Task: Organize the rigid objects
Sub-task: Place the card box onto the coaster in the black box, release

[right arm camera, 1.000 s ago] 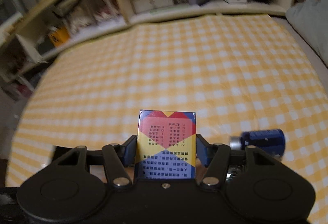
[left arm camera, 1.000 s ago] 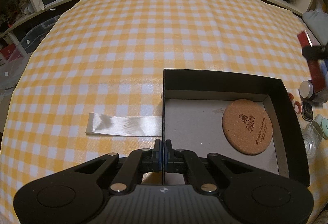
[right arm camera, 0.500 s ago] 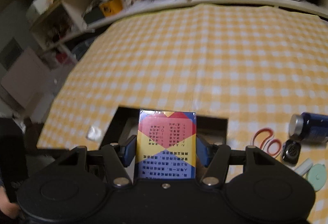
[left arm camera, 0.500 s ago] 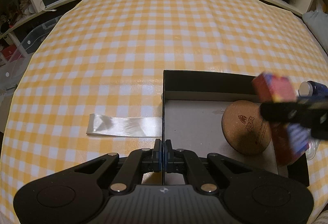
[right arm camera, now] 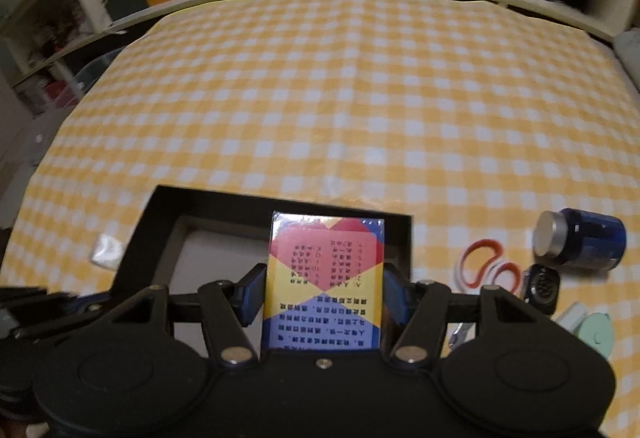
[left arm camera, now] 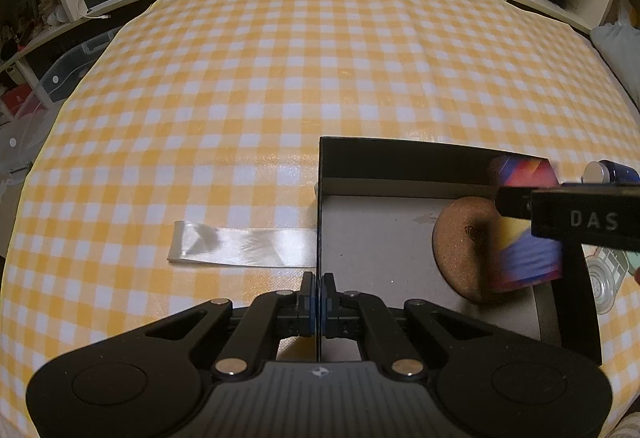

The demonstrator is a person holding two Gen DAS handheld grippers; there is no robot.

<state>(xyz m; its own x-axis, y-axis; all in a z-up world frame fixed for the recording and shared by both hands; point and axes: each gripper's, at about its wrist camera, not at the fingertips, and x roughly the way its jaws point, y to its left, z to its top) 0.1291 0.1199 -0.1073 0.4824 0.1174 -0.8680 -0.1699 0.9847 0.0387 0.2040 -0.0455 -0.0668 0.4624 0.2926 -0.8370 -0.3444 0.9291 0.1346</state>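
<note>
A black open box sits on the checked tablecloth, with a round cork coaster inside. My left gripper is shut on the box's left wall. My right gripper is shut on a colourful red, yellow and blue card box and holds it over the black box; in the left wrist view the card box hangs above the coaster at the box's right side.
A white ribbon strip lies left of the box. Right of the box lie a blue jar, red-handled scissors, a small black item, a mint lid and a clear lid. Shelves ring the table.
My right gripper has carried the card box from the right to above the black box's right side, lower over the coaster. My left gripper has stayed on the wall.
</note>
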